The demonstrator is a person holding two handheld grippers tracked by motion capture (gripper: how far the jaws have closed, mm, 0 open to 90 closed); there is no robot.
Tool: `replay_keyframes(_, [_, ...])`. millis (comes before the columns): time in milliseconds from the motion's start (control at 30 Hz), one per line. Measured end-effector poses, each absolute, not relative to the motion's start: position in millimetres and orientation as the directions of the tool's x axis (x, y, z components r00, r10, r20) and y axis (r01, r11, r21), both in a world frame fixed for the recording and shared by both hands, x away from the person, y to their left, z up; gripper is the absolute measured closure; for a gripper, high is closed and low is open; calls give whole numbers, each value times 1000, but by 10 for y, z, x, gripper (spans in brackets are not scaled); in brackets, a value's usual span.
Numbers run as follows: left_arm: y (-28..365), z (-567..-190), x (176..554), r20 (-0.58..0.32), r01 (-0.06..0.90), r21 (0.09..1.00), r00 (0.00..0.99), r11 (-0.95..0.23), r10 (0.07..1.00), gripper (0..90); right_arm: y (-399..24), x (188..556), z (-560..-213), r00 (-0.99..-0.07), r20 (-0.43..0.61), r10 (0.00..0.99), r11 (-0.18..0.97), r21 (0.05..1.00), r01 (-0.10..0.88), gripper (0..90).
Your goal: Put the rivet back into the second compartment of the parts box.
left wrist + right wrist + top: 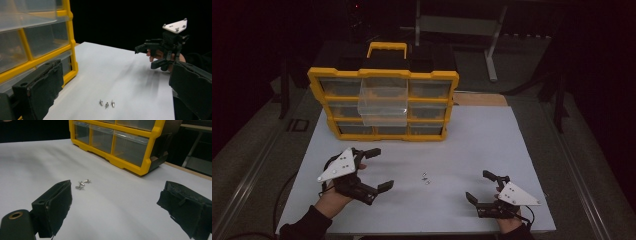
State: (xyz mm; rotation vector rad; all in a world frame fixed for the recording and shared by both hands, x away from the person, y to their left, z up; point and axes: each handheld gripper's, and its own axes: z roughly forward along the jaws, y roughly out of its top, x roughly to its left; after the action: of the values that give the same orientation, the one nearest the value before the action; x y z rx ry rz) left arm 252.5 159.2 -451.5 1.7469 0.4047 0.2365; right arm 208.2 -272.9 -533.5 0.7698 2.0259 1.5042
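Nearest the high camera, two forearms come in from the bottom edge, each hand holding a black two-jaw gripper with a grey three-cornered plate: the left gripper (372, 169) sits at the left of the white table (472, 145), its jaws spread wide and empty, and the right gripper (480, 186) sits near the front right corner, jaws likewise parted around nothing. Between them, apart from both, lie three small silver screws (425, 178) on the bare table. Behind stands a yellow-framed plastic organiser with clear drawers (447, 107), one clear middle drawer (383, 102) pulled out toward the person. In the left gripper view, its own padded jaws stand far apart at either side, the screws (107, 103) lie on the table between and ahead of them, the organiser (71, 45) rises at the left, and the right gripper (150, 57) hangs farther off, open. In the right gripper view, the jaws are again spread, with the screws (82, 184) just beyond the left-hand jaw and the organiser (147, 152) behind. Judged from this, the work is at its start: no screw is picked up, and all three are left to carry, probably to the open drawer.
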Motion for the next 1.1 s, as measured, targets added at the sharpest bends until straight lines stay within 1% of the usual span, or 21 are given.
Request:
replay_keyframes(133, [1410,-4530,2599,-45,121,975,930,-188,365,0,-2728,2085,-5339,-718,-55,694,230,962,148,94])
replay_keyframes(267, [1238,-4601,2704,-54,134,969,934,-205,355,2,-2719,2082,-5341,-722,-56,690,235,960,150,94])
replay_keyframes(367, [1118,-4687,2787,-69,156,960,936,-232,344,43,-2717,2080,-5339,-725,-58,687,237,960,148,94])
replay_keyframes(500, [980,-4825,2892,-99,202,941,932,-273,349,135,-2727,2085,-5341,-724,-53,688,232,961,150,94])
replay_keyframes(567, [948,-4861,2913,-110,214,935,932,-281,346,145,-2729,2087,-5341,-724,-52,688,231,961,151,94])
replay_keyframes(600, [891,-4927,2948,-119,235,922,929,-310,349,145,-2731,2088,-5341,-724,-50,688,230,961,152,94])
replay_keyframes(633, [868,-4962,2963,-129,248,916,927,-316,352,188,-2734,2088,-5340,-725,-46,687,226,962,154,94])
replay_keyframes(667, [846,-4995,2982,-134,262,907,922,-330,364,208,-2736,2089,-5341,-726,-46,687,227,962,154,94])
replay_keyframes(700, [829,-5028,3004,-153,283,899,919,-335,365,234,-2736,2090,-5343,-725,-45,687,227,961,155,94])
replay_keyframes(767, [801,-5088,3039,-165,302,889,913,-345,374,260,-2735,2094,-5347,-726,-42,686,226,961,159,94])
replay_keyframes(833, [779,-5140,3075,-186,324,880,908,-347,377,308,-2731,2092,-5348,-728,-41,684,229,960,162,94])
replay_keyframes(967, [726,-5236,3151,-217,381,847,884,-370,414,374,-2726,2093,-5351,-731,-41,682,233,959,164,94])
replay_keyframes(1100, [658,-5326,3195,-226,401,824,881,-401,416,431,-2725,2097,-5355,-733,-40,679,234,958,164,95])
